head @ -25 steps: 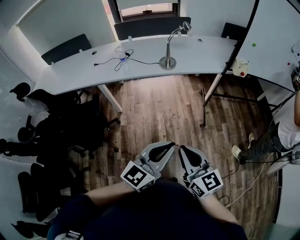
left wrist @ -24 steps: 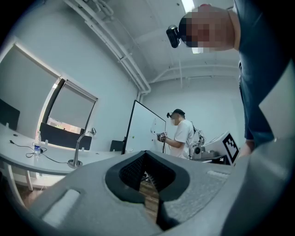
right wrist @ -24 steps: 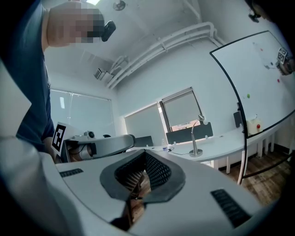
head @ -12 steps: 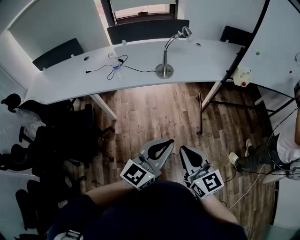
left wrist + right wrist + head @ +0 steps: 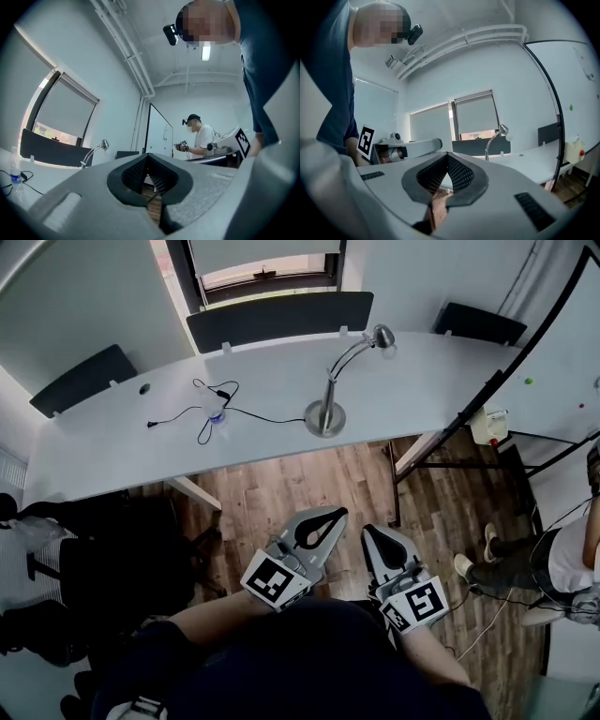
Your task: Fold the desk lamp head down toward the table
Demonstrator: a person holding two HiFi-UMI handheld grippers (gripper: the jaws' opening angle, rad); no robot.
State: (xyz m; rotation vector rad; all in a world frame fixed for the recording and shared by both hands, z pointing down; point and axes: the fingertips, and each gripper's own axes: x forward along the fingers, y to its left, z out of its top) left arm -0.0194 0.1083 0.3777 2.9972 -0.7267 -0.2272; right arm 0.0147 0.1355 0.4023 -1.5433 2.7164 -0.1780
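Note:
A chrome desk lamp (image 5: pixel 324 418) stands upright on the curved white desk (image 5: pixel 122 451), its gooseneck arching to a small head (image 5: pixel 382 335) raised at the upper right. My left gripper (image 5: pixel 333 514) and right gripper (image 5: pixel 372 532) are side by side close to my body, over the wood floor and well short of the desk. Both are shut with nothing between the jaws. In the left gripper view the lamp (image 5: pixel 93 152) shows far off, left of the shut left gripper (image 5: pixel 149 156). From the right gripper (image 5: pixel 447 154) the lamp (image 5: pixel 494 140) appears to the right.
A black cable and a small bottle (image 5: pixel 217 415) lie on the desk left of the lamp. Dark office chairs (image 5: pixel 103 568) crowd the left floor. A desk leg (image 5: pixel 394 484), a white canister (image 5: pixel 489 426) and another person (image 5: pixel 562 559) are at the right.
The desk and lamp have come nearer and grown larger in the head view. Both grippers moved forward with my body, still shut and side by side.

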